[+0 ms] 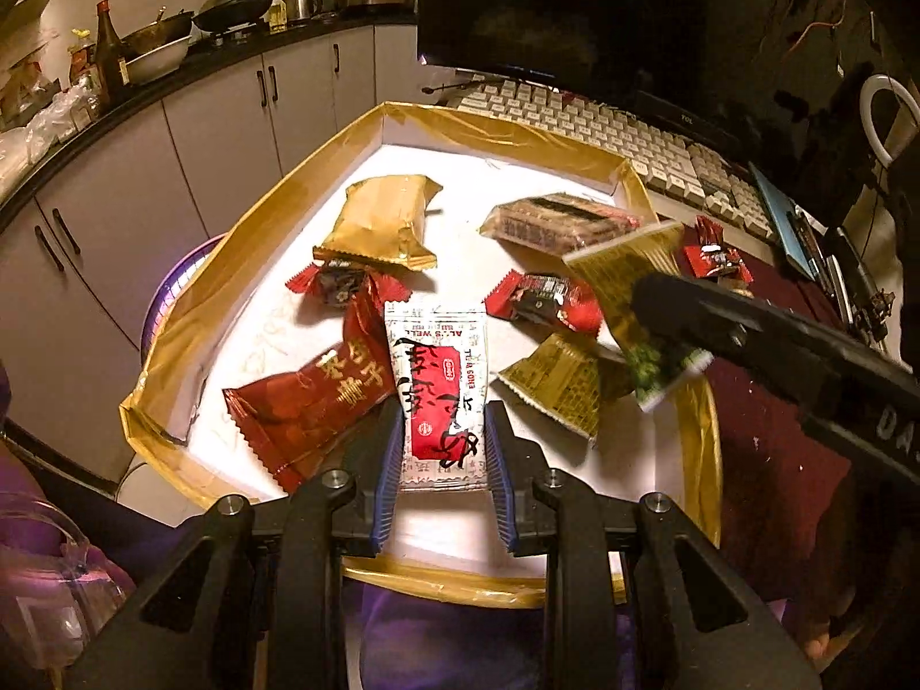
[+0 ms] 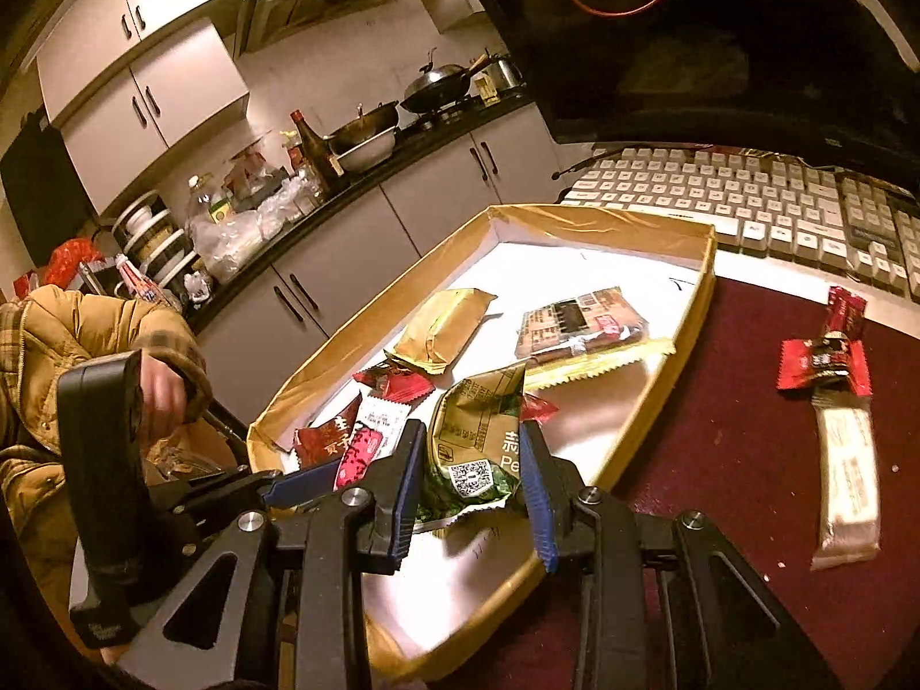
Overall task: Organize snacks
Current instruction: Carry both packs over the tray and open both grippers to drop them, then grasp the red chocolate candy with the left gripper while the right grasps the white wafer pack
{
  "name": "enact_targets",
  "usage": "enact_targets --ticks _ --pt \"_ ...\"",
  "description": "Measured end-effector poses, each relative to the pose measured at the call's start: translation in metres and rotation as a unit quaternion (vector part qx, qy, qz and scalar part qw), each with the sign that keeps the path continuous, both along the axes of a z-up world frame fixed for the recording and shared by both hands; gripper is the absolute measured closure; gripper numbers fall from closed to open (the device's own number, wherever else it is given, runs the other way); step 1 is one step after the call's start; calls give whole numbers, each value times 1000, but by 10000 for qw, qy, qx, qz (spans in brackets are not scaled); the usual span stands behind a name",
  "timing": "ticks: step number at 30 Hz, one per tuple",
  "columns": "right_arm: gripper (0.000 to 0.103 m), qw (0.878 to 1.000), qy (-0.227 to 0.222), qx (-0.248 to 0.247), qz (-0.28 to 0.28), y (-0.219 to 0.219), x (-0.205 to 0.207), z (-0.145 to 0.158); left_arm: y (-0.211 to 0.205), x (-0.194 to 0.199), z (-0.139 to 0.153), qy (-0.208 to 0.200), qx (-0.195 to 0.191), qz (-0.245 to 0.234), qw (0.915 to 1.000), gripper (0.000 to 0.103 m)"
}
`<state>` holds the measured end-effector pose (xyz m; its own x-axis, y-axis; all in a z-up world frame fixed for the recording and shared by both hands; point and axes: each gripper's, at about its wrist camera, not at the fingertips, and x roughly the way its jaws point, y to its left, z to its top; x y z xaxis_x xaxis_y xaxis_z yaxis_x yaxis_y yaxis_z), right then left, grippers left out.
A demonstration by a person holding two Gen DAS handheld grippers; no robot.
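Near the tray's [image 1: 437, 126] front edge, left claw [image 1: 441, 457] pinches a white-and-red sachet [image 1: 440, 397]. At near centre, right claw [image 2: 471, 486] grips a green-gold packet [image 2: 477, 437] above the tray [image 2: 661, 379]. Judged mid-sort; next, place each down neatly.

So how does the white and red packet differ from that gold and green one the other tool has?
The white and red packet lies flat on the tray floor between the left gripper fingers, whereas the gold and green packet looks lifted and tilted in the right gripper. The first looks smooth with bold black brush characters; the second is crumpled and shows a QR code. Both are sealed snack packets over the same gold-rimmed tray.
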<state>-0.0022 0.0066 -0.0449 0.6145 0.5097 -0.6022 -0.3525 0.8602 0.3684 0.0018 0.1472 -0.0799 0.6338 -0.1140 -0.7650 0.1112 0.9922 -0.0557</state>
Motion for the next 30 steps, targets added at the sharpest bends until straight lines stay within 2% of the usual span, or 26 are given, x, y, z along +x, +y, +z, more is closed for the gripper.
enact_targets --ticks 8,13,18,22,23,24,26,28,30 --pt "70 9999 126 -12 100 17 25 -2 -2 1 -4 4 194 -59 9998 78" --pt "70 9993 173 -282 146 31 42 -10 -14 -2 -5 -7 286 -273 9992 78" --pt "68 9986 182 -497 63 35 47 -19 -20 0 -12 -98 600 -226 9979 76" --pt "66 9993 261 -250 51 27 48 -23 -18 -3 -10 -206 501 -269 9982 72" --pt "59 9995 231 -191 72 24 47 -22 -18 -4 -9 -224 488 -253 9982 70" --pt "48 9997 189 -122 78 20 44 -20 -18 -4 -9 -233 497 -242 9982 65" --pt "38 9999 129 -42 -34 12 39 -16 -19 -5 -9 -251 533 -225 9980 55" --pt "37 9999 42 109 -70 1 32 -11 -20 -7 -7 -285 571 -204 9978 44" --pt "31 9995 -26 271 -133 -13 22 -6 -23 -8 -4 -318 614 -170 9975 42"
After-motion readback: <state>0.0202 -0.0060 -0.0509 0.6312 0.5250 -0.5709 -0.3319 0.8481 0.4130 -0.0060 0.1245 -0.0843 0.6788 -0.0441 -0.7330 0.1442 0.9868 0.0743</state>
